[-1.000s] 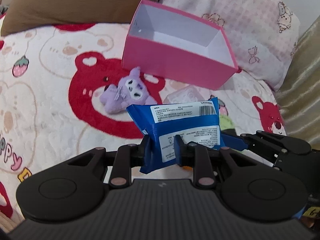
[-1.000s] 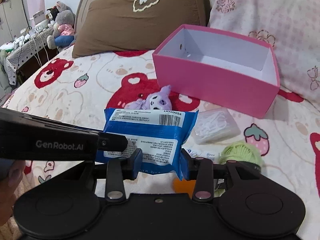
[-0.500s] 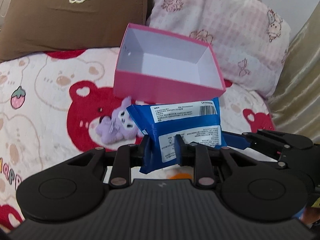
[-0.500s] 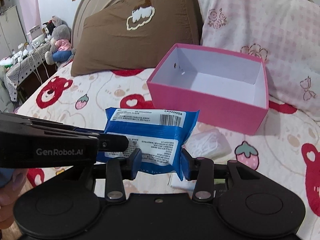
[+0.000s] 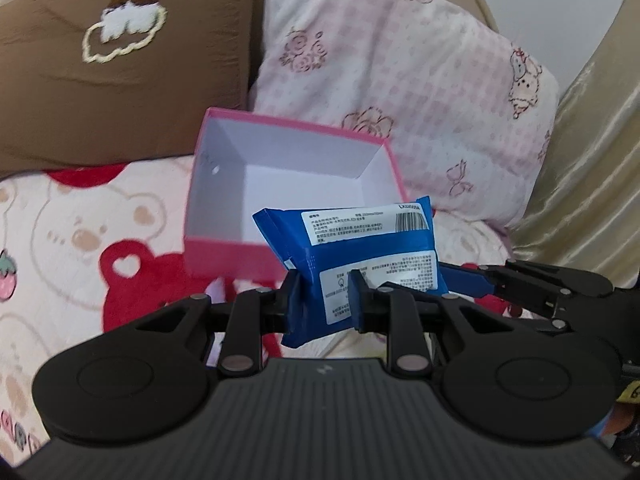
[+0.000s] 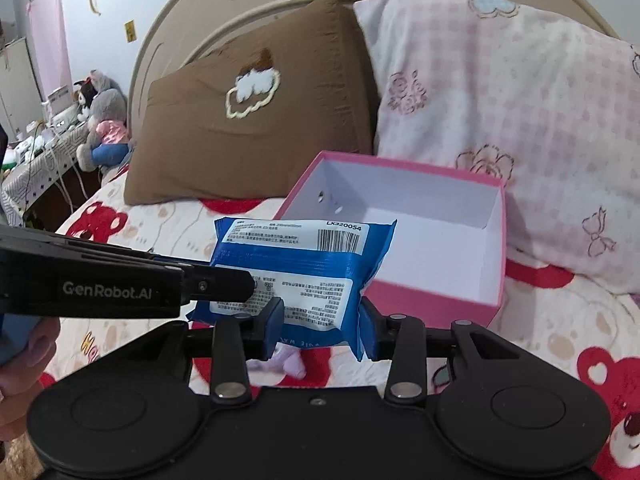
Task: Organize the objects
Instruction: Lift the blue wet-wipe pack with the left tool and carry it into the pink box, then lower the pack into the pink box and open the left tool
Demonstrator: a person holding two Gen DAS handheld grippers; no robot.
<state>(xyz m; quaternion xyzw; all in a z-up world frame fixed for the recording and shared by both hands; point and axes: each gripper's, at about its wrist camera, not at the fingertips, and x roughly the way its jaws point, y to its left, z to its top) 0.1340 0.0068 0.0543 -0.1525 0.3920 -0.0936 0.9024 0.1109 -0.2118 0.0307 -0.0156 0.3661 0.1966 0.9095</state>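
Bed spread with a cream blanket (image 6: 168, 216) printed with red bears and strawberries, curved beige headboard (image 6: 248, 12) behind. Propped against the headboard: a brown pillow (image 6: 256, 128) with a stitched cloud, and just beside it a pink checked pillow (image 6: 512, 112) with small animal prints. Gold drape (image 5: 592, 168) hanging at the right edge of the left wrist view. Far left in the right wrist view, a side table with cables and a few plush toys (image 6: 100, 120).

On the blanket, in front of both pillows, a pink box (image 6: 436, 304), open at the top, white inside and holding nothing that shows; same box (image 5: 224, 256) in the left wrist view.

Held off the bed, in front of the box's near wall and overlapping it in both views: a blue wipes pack (image 6: 296, 276), printed white labels and barcode facing the cameras, seen also at (image 5: 360, 264).

Left gripper (image 5: 324, 300) clenched on the pack's lower left part, jaws pinching it tight. Right gripper (image 6: 320, 332) grasping the pack's lower right part, jaws just closing in a little further with the pack between them. Each gripper reaching in from the side in the other's view.

Under the pack, a scrap of purple plush (image 6: 292, 364) on the blanket, mostly hidden.

Fingers of a hand (image 6: 24, 360) at the left edge of the right wrist view.
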